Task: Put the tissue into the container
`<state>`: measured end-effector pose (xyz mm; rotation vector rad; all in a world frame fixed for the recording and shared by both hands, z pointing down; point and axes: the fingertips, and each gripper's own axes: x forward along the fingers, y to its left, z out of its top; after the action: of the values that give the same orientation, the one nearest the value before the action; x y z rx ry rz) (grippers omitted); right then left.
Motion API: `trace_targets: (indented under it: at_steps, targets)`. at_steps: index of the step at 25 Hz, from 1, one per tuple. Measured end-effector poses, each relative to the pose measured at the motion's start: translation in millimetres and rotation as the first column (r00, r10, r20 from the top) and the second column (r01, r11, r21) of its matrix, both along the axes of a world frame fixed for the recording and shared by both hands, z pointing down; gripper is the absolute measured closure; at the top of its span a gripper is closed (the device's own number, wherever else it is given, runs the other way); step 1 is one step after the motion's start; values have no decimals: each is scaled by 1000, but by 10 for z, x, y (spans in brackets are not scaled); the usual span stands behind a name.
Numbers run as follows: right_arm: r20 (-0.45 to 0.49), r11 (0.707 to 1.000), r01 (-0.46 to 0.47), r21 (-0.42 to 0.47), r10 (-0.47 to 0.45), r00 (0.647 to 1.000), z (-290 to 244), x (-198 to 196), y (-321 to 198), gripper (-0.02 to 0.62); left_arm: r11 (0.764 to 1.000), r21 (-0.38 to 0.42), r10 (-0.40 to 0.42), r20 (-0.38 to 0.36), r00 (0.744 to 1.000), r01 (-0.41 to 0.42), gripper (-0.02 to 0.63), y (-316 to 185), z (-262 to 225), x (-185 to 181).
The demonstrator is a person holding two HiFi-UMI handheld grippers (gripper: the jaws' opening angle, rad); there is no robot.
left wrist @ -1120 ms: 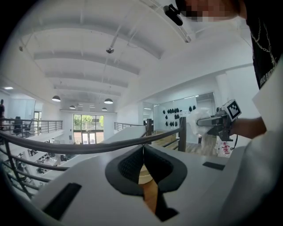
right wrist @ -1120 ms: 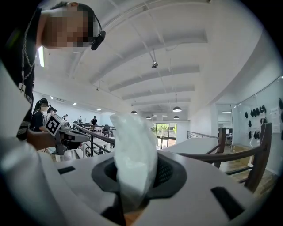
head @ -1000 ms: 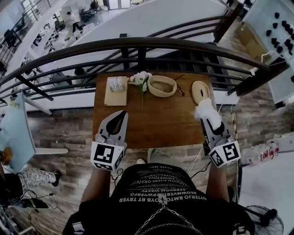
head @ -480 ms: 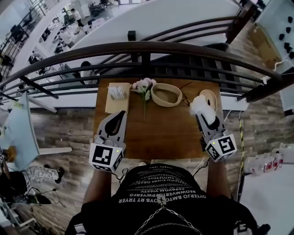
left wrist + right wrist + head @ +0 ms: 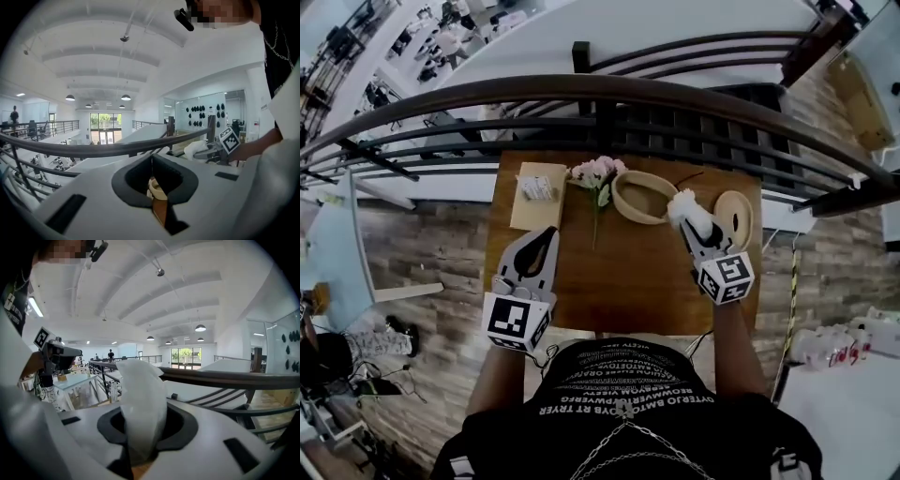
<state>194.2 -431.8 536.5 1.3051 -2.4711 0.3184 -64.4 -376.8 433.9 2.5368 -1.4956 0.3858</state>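
Moved up and leftward since the earlier frame, the right gripper (image 5: 692,223) is now held just beside the right rim of the container (image 5: 619,197), upper centre on the wooden table (image 5: 619,281). At lower left, the left gripper (image 5: 546,236) is seen closed and empty. The white tissue (image 5: 682,206) is pinched in the right jaws.

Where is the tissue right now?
In the head view, the tissue is pinched in the right gripper at the right side of the table, just beside the right rim of the container.
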Motion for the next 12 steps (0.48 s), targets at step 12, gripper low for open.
trace_targets:
  at_steps: [12]
  targets:
    - [-87, 980, 58, -190, -76, 993, 1243, -213, -644, 479, 997, -26, -78, 16, 997, 78, 577, -198, 132, -224]
